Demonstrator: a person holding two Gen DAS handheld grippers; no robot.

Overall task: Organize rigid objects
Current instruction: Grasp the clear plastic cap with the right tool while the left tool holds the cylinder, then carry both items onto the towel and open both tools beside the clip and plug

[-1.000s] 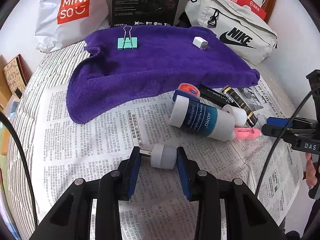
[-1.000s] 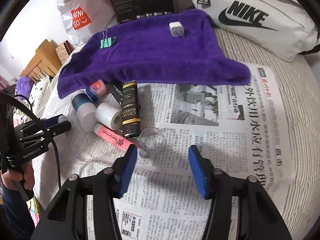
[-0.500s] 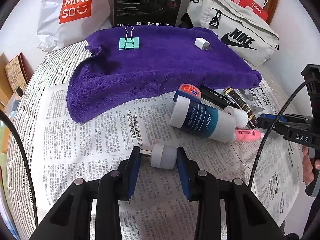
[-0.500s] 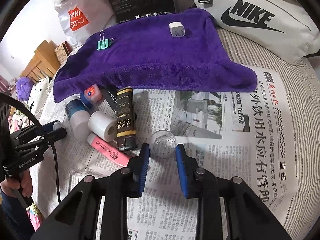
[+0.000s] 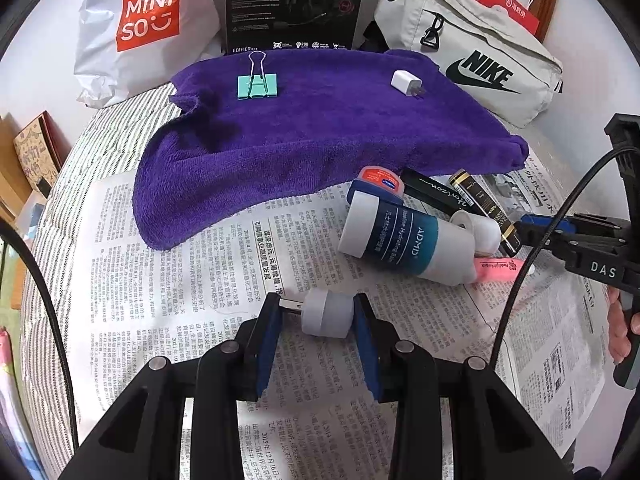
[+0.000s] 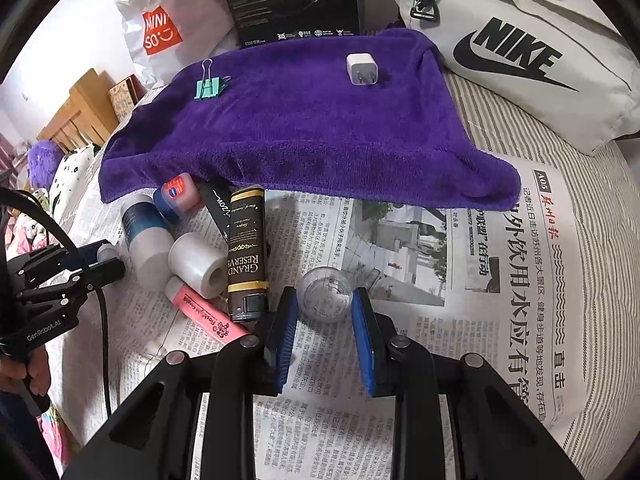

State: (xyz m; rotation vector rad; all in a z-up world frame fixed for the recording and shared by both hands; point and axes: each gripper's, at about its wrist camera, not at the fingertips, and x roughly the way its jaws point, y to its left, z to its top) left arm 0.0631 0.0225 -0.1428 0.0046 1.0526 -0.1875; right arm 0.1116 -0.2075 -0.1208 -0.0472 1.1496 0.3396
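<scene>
1. Purple towel point(image 5: 320, 136) fills the far half of the left wrist view, spread over newspaper point(image 5: 208, 280), with a green binder clip point(image 5: 257, 85) and a white charger point(image 5: 405, 82) lying on it, well apart.
2. Left gripper point(image 5: 316, 312) is clenched on a small grey cylinder point(image 5: 326, 316) with a metal plug at its left end, possibly a USB adapter, held above the newspaper.
3. Just right lies a white-and-teal tube point(image 5: 404, 242), touching a small white roll point(image 5: 478, 230) and a pink tube point(image 5: 500, 270).
4. Right wrist view: the right gripper point(image 6: 325, 304) has both blue pads against a small clear glass cup point(image 6: 326, 294) on the newspaper.
5. Beside it, to the left, lies a black Grand Reserve tube point(image 6: 245, 252).
</scene>
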